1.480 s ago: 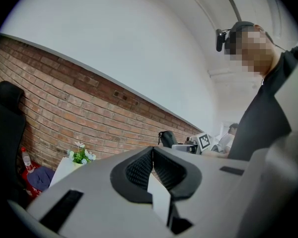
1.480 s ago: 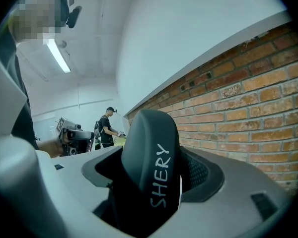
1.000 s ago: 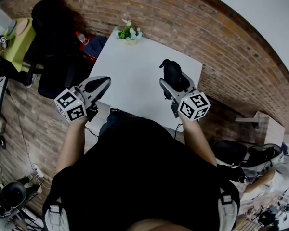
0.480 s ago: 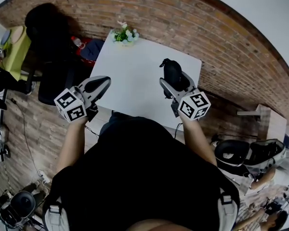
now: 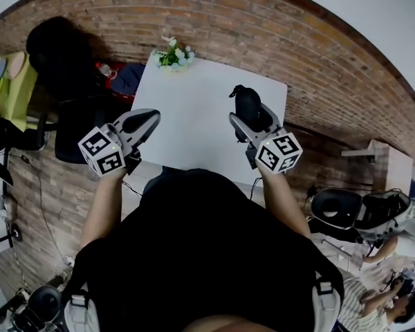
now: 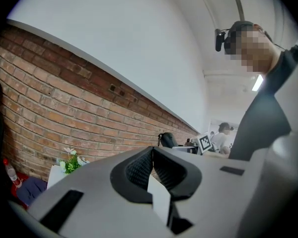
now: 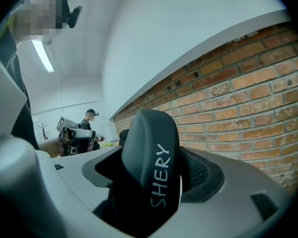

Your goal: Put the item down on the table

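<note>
A black rounded case printed "SHERY" (image 7: 149,162) stands upright between the jaws of my right gripper (image 5: 247,113), which is shut on it. In the head view the case (image 5: 246,102) hangs over the right part of the white table (image 5: 194,123). My left gripper (image 5: 151,118) hovers over the table's near left edge. In the left gripper view its ribbed pads (image 6: 139,168) meet with nothing between them, so the left gripper (image 6: 153,170) is shut and empty. The case (image 6: 167,140) also shows far off there.
A small potted plant (image 5: 171,55) stands at the table's far left corner, against the brick wall (image 5: 277,40). A dark chair (image 5: 59,50) and red and blue things (image 5: 124,75) sit left of the table. People with equipment are at the lower right (image 5: 394,227).
Both grippers keep their places and the case stays gripped. In the head view the table, plant and room have slid slightly to the left and up.
</note>
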The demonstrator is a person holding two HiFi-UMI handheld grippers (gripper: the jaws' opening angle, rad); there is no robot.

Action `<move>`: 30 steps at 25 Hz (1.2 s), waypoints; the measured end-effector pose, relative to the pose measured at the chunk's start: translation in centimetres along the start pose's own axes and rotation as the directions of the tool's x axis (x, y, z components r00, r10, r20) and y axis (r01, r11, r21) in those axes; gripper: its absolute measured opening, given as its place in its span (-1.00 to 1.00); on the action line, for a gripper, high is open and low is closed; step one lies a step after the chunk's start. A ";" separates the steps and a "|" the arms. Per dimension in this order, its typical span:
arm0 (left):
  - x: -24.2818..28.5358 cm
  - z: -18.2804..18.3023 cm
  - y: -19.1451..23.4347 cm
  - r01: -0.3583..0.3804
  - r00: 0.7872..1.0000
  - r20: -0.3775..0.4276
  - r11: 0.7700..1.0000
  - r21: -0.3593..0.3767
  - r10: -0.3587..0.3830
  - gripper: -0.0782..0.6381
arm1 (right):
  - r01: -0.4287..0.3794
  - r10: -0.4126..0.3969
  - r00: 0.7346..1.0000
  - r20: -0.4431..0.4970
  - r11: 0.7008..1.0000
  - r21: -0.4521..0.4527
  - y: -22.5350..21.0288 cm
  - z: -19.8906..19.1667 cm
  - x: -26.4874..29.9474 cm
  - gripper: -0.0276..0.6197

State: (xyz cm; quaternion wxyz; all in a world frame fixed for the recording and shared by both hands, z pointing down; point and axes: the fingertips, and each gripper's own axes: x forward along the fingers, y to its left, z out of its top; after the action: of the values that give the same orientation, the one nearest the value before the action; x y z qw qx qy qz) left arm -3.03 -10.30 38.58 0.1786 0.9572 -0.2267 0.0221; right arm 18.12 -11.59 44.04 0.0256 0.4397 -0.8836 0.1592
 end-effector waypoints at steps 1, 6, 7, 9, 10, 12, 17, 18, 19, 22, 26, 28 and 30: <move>0.1 0.1 0.3 0.007 1.000 -0.004 1.000 0.001 -0.007 -0.75 | 0.007 -0.007 1.000 0.001 1.000 0.003 -0.1 0.1 0.2 0.17; 0.3 0.7 1.9 0.038 0.999 -0.013 0.999 -0.002 -0.038 -0.75 | 0.036 -0.036 0.999 0.003 0.999 0.009 -0.1 0.5 1.2 0.16; 0.3 0.9 2.2 0.044 0.999 -0.011 0.999 -0.002 -0.044 -0.75 | 0.040 -0.040 0.999 0.002 0.999 0.009 0.0 0.6 1.4 0.17; 0.2 1.3 3.0 0.055 0.998 -0.009 0.998 0.001 -0.055 -0.75 | 0.047 -0.047 0.999 0.000 0.999 0.007 0.2 0.8 1.9 0.16; 0.2 1.5 3.3 0.060 0.998 -0.009 0.998 0.002 -0.060 -0.75 | 0.050 -0.050 0.999 0.000 0.999 0.006 0.3 0.9 2.2 0.16; 0.1 1.7 3.8 0.071 0.997 -0.014 0.997 0.004 -0.071 -0.75 | 0.058 -0.058 0.998 0.002 0.998 0.004 0.5 1.1 2.6 0.16; 0.0 1.8 5.1 0.097 0.995 -0.033 0.995 0.003 -0.096 -0.75 | 0.078 -0.078 0.997 0.009 0.997 0.010 0.8 1.4 3.6 0.17; 0.0 1.9 5.4 0.100 0.994 -0.037 0.995 0.003 -0.100 -0.75 | 0.081 -0.081 0.997 0.009 0.997 0.011 0.8 1.3 3.8 0.16; 0.0 2.0 5.5 0.104 0.994 -0.040 0.995 0.004 -0.104 -0.75 | 0.084 -0.085 0.996 0.009 0.996 0.013 0.8 1.3 4.0 0.16; -0.1 2.5 6.1 0.116 0.992 -0.045 0.993 0.010 -0.116 -0.75 | 0.096 -0.096 0.995 0.014 0.995 0.020 1.0 1.3 4.3 0.16; 0.2 2.9 6.7 0.129 0.991 -0.046 0.992 0.012 -0.129 -0.75 | 0.109 -0.109 0.994 0.021 0.994 0.024 1.3 1.5 4.5 0.16; 0.5 3.0 6.9 0.138 0.989 -0.047 0.990 0.011 -0.138 -0.75 | 0.119 -0.120 0.993 0.021 0.993 0.028 1.2 1.4 4.4 0.16; 0.8 3.0 7.0 0.148 0.988 -0.051 0.989 0.010 -0.147 -0.74 | 0.131 -0.132 0.991 0.018 0.991 0.033 0.9 1.3 4.3 0.17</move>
State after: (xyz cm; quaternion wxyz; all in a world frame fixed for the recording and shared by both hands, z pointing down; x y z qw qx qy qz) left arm -5.53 -17.56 38.23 0.1786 0.9718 -0.1504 0.0342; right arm 14.93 -14.76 43.37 0.0199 0.4990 -0.8502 0.1668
